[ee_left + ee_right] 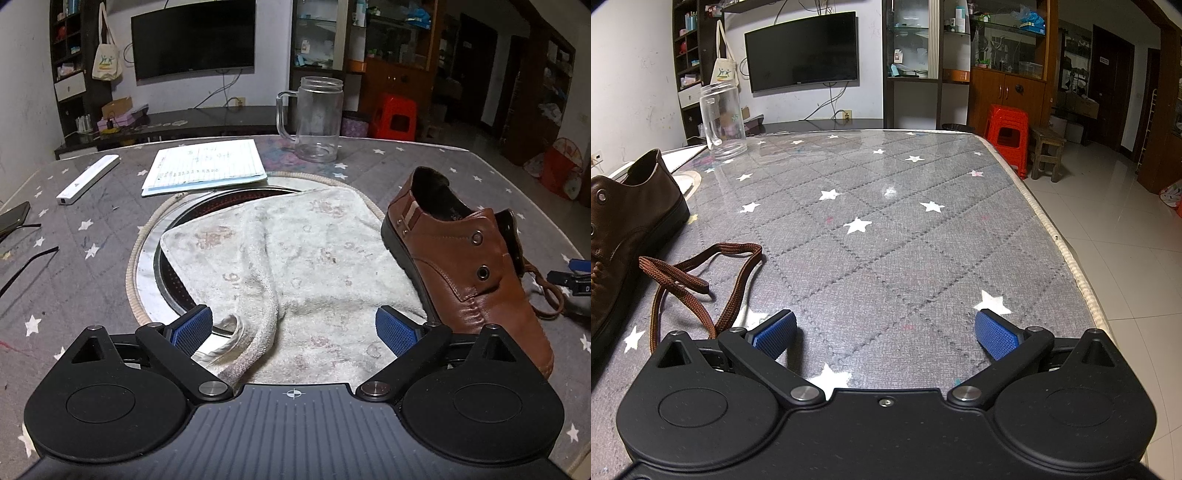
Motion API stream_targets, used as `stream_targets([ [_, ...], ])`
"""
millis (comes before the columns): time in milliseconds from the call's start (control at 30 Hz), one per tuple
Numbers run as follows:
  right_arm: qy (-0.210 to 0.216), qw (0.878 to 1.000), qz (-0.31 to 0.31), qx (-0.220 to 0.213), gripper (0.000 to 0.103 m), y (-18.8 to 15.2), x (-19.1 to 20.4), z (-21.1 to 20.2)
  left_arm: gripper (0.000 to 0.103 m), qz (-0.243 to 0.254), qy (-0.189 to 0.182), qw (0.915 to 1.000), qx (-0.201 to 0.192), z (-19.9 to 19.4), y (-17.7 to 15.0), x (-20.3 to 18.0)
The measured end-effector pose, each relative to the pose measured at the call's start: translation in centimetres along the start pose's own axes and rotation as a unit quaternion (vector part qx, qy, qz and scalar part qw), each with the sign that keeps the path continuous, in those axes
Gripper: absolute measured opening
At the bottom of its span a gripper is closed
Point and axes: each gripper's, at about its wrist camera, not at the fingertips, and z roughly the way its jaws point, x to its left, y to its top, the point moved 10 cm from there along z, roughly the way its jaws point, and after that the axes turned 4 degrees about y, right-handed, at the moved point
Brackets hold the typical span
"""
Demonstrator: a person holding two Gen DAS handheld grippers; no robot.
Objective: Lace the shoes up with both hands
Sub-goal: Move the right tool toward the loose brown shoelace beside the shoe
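A brown leather shoe (469, 266) stands on the table at the right of the left wrist view, partly on a white towel (295, 266), with two empty eyelets showing. Its brown lace (546, 295) trails off its far side. In the right wrist view the shoe (624, 229) is at the left edge and the lace (701, 273) lies in loose loops on the tablecloth. My left gripper (293, 330) is open and empty above the towel, left of the shoe. My right gripper (886, 334) is open and empty, right of the lace.
A glass jar mug (317, 118) stands at the back. A lined paper pad (207, 166) and a white bar (88, 179) lie at the back left. A round hot plate (173, 280) sits under the towel. The table edge (1071, 258) runs along the right.
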Motion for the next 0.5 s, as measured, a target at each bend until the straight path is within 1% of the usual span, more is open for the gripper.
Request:
stream_targets([
  [233,0.000,1.000,0.000,0.000,0.103,0.0,0.0,-0.1,0.096,0.011,0.010,0.9999,0.002,-0.1,0.2,0.0],
  [300,0.000,1.000,0.000,0.001,0.103,-0.1,0.0,-0.1,0.096,0.005,0.000,1.0000,0.008,0.3,-0.1,-0.9],
  [500,-0.004,1.000,-0.004,0.000,0.103,0.0,0.2,-0.2,0.096,0.009,-0.001,1.0000,0.003,-0.1,-0.4,-3.7],
])
